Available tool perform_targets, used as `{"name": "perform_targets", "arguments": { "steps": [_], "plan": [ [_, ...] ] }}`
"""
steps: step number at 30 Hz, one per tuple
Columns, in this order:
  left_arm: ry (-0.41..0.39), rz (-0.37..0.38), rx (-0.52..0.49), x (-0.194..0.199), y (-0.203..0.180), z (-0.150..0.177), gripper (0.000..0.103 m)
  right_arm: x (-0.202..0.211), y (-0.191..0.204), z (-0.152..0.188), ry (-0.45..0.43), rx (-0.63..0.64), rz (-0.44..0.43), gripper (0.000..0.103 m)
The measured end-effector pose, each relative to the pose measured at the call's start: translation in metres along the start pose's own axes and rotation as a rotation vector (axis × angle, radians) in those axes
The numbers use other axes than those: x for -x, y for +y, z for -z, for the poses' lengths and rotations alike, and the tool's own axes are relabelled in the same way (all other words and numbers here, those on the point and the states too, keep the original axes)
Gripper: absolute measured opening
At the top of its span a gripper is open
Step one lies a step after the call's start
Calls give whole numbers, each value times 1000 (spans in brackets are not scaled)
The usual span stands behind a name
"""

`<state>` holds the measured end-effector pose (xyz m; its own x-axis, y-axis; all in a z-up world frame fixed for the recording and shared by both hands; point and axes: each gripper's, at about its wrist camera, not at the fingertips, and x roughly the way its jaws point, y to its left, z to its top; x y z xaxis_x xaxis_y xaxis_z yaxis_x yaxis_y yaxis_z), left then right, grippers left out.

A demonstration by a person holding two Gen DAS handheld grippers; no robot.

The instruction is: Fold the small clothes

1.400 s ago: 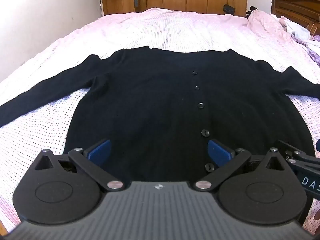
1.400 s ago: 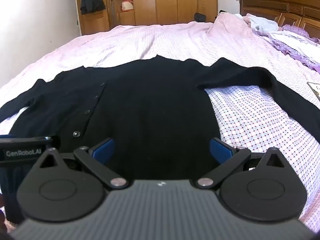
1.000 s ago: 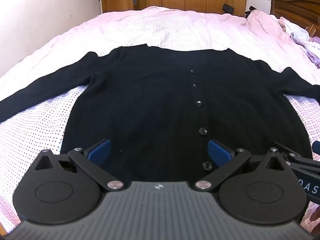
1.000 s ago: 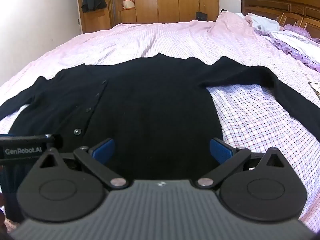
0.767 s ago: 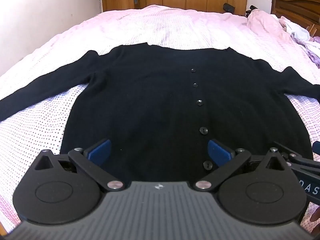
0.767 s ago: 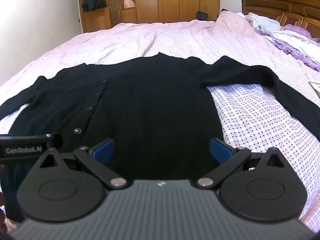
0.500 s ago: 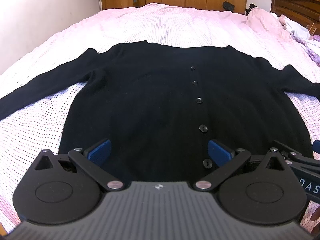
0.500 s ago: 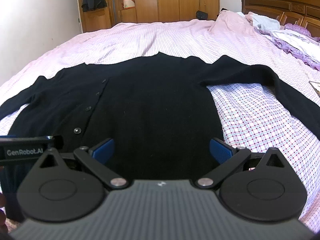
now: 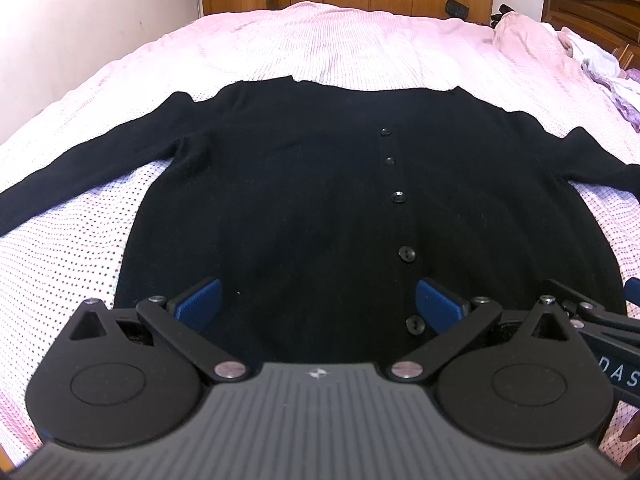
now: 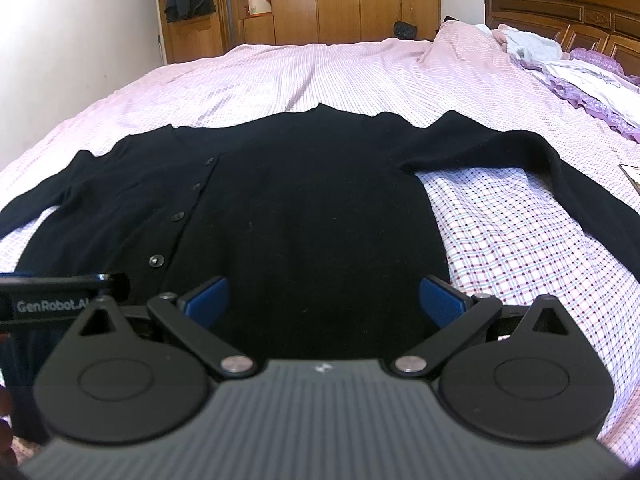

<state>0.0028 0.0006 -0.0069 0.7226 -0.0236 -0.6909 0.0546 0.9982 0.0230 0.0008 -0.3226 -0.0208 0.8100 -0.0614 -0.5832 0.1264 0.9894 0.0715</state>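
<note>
While both sleeves spread wide, the black cardigan (image 9: 288,200) lies flat on the pink bed (image 9: 340,40), bare sheet beyond its collar. Left gripper (image 9: 319,304) and right gripper (image 10: 324,298) hover released over its hem; "GenRobot.AI" marks the left one's side.

A pink checked bedsheet (image 10: 520,240), wooden wardrobes (image 10: 340,0) behind, a carved headboard (image 10: 560,4) (right side), perhaps a handbag (image 10: 405,30).

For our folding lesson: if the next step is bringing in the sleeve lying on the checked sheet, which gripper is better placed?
Right, probably. The right gripper, fingers open, sits by that sleeve of the black cardigan; the left gripper faces the opposite side.
</note>
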Motion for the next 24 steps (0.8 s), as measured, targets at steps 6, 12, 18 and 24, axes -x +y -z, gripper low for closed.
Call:
{"name": "perform_targets", "arguments": {
  "steps": [6, 12, 18, 24],
  "plan": [
    [7, 0, 0, -2, -1, 1, 103, 0, 1, 0, 2, 4, -3, 103],
    [12, 1, 0, -2, 0, 1, 103, 0, 1, 0, 3, 11, -8, 103],
    [14, -1, -1, -3, -1, 1, 103, 1, 2, -1, 5, 14, -10, 103],
    [15, 0, 0, -3, 0, 1, 103, 1, 3, -1, 4, 14, -9, 103]
  ]
}}
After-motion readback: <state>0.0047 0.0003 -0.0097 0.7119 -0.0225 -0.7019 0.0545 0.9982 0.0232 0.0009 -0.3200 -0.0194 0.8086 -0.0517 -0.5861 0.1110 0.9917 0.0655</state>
